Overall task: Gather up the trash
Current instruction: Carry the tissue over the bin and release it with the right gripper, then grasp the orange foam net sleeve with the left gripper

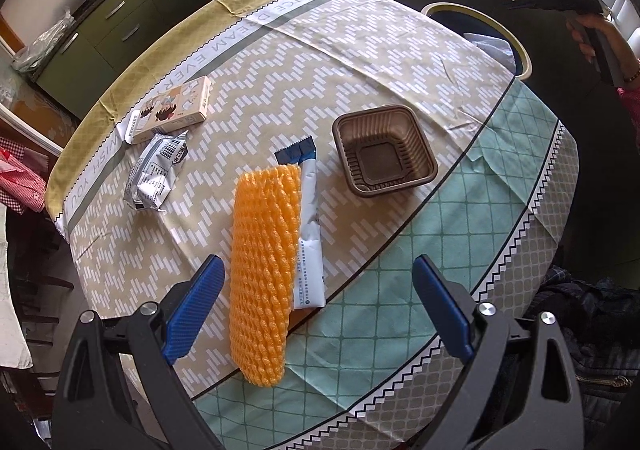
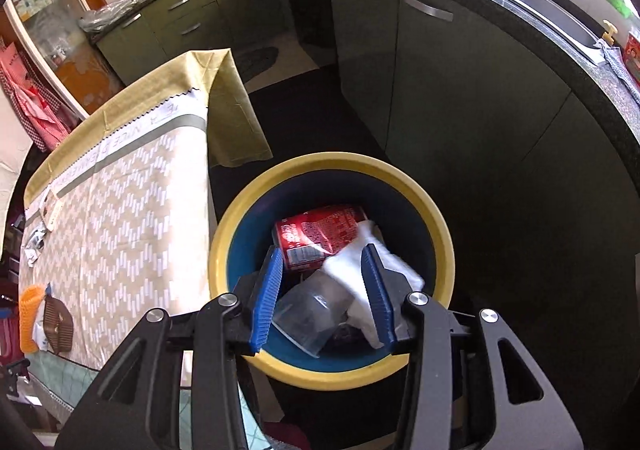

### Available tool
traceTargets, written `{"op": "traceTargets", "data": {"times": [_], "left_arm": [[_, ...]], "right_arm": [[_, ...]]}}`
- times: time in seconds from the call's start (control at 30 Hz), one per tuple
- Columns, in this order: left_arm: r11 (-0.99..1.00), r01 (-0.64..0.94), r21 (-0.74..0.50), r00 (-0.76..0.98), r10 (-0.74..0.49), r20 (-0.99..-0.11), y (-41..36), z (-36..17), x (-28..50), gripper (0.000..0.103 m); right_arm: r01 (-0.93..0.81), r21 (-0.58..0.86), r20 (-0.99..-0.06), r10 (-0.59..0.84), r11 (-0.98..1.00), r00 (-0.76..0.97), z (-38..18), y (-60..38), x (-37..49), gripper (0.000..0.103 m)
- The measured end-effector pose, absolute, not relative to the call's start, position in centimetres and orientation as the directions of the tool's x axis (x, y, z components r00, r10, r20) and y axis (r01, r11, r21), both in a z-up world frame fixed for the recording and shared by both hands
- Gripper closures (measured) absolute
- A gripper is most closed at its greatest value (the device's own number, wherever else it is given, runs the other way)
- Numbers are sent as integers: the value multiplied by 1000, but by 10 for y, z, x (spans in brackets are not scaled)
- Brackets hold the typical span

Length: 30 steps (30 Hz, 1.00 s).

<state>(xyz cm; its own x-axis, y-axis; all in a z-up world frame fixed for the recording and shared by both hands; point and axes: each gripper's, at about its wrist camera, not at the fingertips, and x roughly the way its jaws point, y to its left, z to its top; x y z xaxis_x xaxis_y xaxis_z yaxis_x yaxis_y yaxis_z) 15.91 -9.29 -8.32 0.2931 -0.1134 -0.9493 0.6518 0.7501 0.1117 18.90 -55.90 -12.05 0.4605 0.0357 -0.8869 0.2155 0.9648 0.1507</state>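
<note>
Above the bin [image 2: 332, 165], the right claw [image 2: 324, 298] points steeply down, jaws apart, gripping nothing.

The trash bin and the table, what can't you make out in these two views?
- Bin bottom, right wrist view: covered by the red can, white wrapper and clear bag.
- Bin, left wrist view: mostly behind the table edge.
- Sachet: partly under the orange foam net; print too small.

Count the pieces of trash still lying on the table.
5: a small printed box at the far left, a grey wrapper beside it, an orange foam net nearest, a white-and-blue sachet partly under it, and a brown plastic tray to the right.
</note>
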Motion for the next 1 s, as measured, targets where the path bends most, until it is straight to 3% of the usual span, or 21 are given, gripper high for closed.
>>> {"op": "traceTargets", "data": {"times": [0.3, 0.37, 0.47, 0.67, 0.73, 0.83, 1.0], "left_arm": [[751, 649, 117, 286, -98, -953, -89, -92, 164, 13], [748, 652, 121, 289, -97, -953, -89, -94, 164, 13], [747, 652, 126, 283, -87, -955, -89, -97, 167, 20], [772, 628, 96, 249, -83, -965, -82, -104, 180, 48], [781, 618, 85, 243, -87, -966, -79, -105, 182, 70], [787, 610, 91, 259, -89, -962, -74, -100, 184, 88], [772, 623, 126, 306, -92, -948, -75, -82, 177, 92]], "right_arm": [[79, 285, -830, 204, 955, 520, -107, -505, 137, 60], [64, 307, -819, 230, 950, 526, -109, -498, 123, 56], [47, 334, -810, 261, 941, 525, -111, -487, 104, 55], [36, 339, -799, 267, 940, 539, -108, -481, 91, 55], [35, 334, -797, 263, 942, 544, -105, -482, 89, 54], [34, 331, -797, 260, 943, 545, -104, -485, 89, 54], [30, 340, -796, 271, 940, 540, -108, -485, 90, 54]]}}
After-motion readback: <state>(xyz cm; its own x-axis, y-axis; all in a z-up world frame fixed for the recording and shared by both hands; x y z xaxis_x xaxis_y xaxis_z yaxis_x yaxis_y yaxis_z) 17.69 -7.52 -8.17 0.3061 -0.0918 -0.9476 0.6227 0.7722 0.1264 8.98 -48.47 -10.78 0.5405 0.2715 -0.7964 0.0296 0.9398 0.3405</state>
